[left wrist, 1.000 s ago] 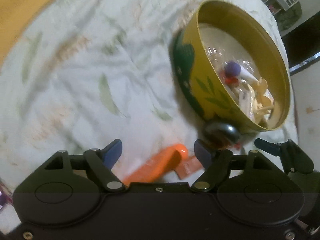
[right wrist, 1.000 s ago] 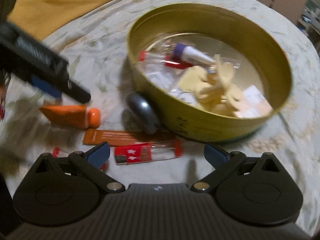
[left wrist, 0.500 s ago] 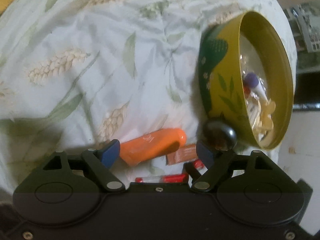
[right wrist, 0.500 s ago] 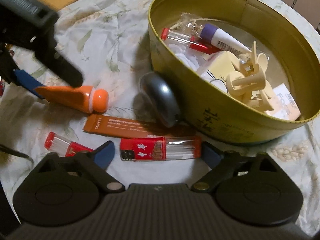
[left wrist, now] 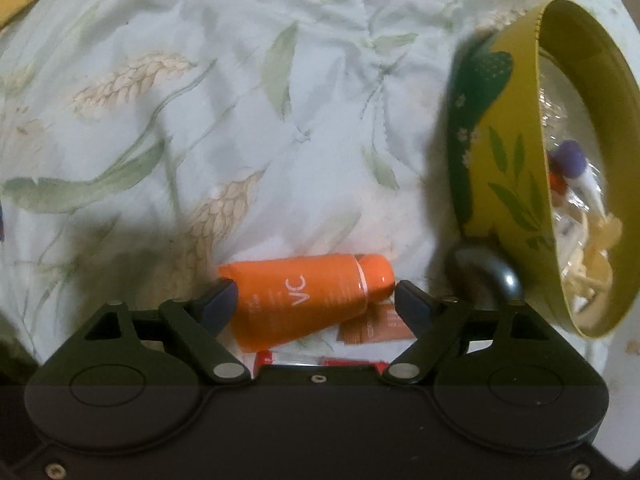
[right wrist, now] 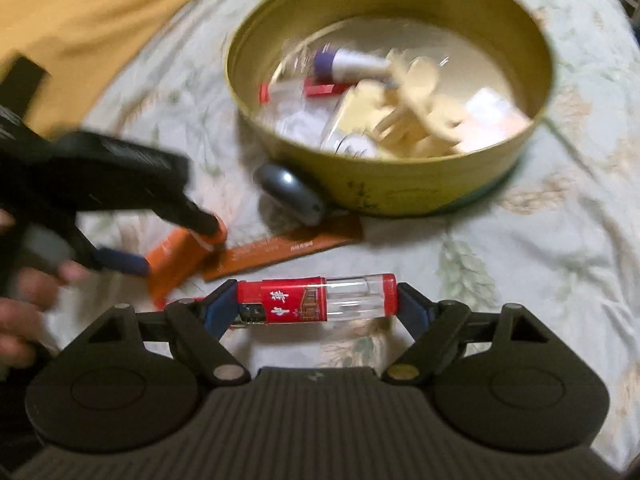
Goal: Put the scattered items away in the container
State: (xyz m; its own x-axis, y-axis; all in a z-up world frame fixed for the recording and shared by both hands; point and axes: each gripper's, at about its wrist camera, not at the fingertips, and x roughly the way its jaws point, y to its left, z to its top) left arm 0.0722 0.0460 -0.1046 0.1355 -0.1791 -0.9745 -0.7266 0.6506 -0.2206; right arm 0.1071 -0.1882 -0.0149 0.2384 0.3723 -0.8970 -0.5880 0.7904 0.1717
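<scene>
Two grasps run at once. Right gripper [right wrist: 316,306] has its fingers [right wrist: 220,308] clamped end to end on the red lighter [right wrist: 318,298]; its jaws have just been closing and the lighter now sits pinched lengthwise between the pads, apparently lifted clear of the floral cloth [right wrist: 540,264]. Left gripper [left wrist: 316,300] stands wide, its jaws having just been opening, with the orange tube [left wrist: 304,296] lying between the fingers [left wrist: 218,304], cap toward the right pad; the left pad looks to touch the tube's flat end, the right one is just beside the cap, so no squeeze yet.

Doing the step well, as I judge it: carry the lighter level over the rim of the yellow tin [right wrist: 400,176] before letting go, since an end-to-end pinch on a smooth hard body can slip if tilted. For the tube, settle lower and close across the firm cap end and the crimp; the soft middle would buckle.

View differences: the right wrist view shows the tin's contents, a purple-capped tube [right wrist: 348,62], cream hair clips [right wrist: 416,108] and another lighter, plus the person's hand [right wrist: 24,304] on the left tool. It also shows the orange sachet [right wrist: 288,248] in full and the grey oval object [right wrist: 290,192] against the tin wall. The left wrist view shows the tube's "VC" print and the tin's green leaf pattern, and only slivers of sachet.
</scene>
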